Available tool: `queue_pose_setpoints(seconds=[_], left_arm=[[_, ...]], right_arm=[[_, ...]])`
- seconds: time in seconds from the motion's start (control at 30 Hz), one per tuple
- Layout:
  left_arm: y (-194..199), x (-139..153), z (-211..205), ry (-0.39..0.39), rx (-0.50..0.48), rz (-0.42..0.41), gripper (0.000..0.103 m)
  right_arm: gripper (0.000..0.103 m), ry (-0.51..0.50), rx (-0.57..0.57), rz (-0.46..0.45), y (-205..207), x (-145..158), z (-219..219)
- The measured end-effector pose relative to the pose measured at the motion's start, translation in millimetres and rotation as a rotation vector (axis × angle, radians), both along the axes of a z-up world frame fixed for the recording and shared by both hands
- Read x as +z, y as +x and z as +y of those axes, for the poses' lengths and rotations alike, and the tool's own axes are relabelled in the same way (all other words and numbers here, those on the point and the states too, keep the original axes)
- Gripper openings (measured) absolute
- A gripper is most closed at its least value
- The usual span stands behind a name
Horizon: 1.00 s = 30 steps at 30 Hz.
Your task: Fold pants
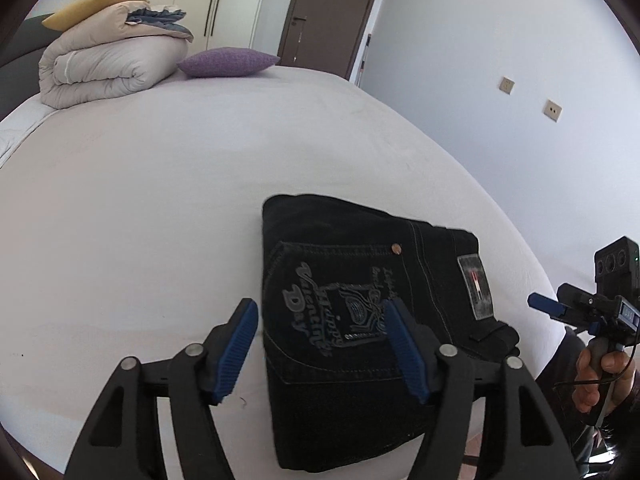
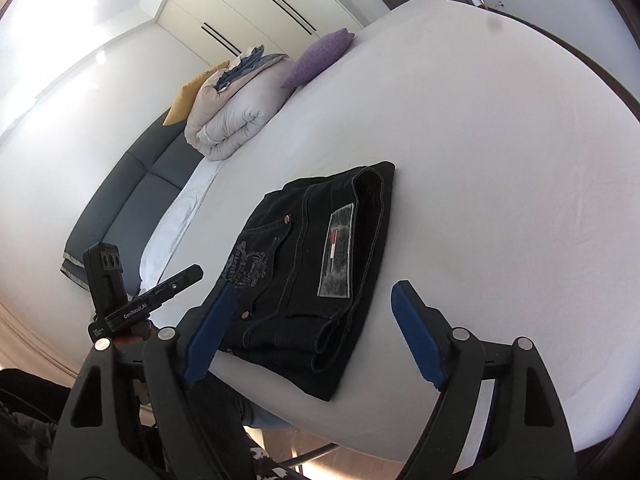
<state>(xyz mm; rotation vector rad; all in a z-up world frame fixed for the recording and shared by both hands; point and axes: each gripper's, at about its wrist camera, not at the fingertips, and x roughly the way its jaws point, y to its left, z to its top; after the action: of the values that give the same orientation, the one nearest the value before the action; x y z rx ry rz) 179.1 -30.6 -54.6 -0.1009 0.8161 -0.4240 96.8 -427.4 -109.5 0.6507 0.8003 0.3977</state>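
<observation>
Two wrist views, both aimed low across the bed (image 1: 160, 200) at the folded pants (image 1: 360, 320).

The pants are seen close from the left wrist camera, looking up the bed toward the duvet (image 1: 108, 60) and door (image 1: 332, 12), with the right tool (image 1: 548, 306) caught at the right edge. From the right wrist camera the pants (image 2: 316, 264) are viewed near the bed's edge in a tilted frame, with the left tool (image 2: 188, 274) at lower left. Pants, bed (image 2: 500, 160), duvet (image 2: 236, 120) and purple pillow (image 2: 320, 56) are shared.
</observation>
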Motion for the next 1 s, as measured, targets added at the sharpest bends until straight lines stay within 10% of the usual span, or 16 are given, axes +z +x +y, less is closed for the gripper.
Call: queue_pose_setpoints(seconds=[0.33,0.67,0.83,1.0], left_arm=[[68,-66,3,-0.125,-0.084,0.344,0.075],[76,-76,-23,-0.107,-0.167,0.395,0.062],[74,-78,-27,-0.126,-0.155,0.395,0.050],[67,-72,-31,-0.135,-0.157,0.372,0.032]], right_arm=[[0.080,0.204,-0.027,0.250,53,-45,-10],[0.079,0.109,0.072,0.390,114,-59,40],[0.032,0.098,0.047,0.393,125,-67,49],[0.022,0.100,0.026,0.354,115,-68,47]])
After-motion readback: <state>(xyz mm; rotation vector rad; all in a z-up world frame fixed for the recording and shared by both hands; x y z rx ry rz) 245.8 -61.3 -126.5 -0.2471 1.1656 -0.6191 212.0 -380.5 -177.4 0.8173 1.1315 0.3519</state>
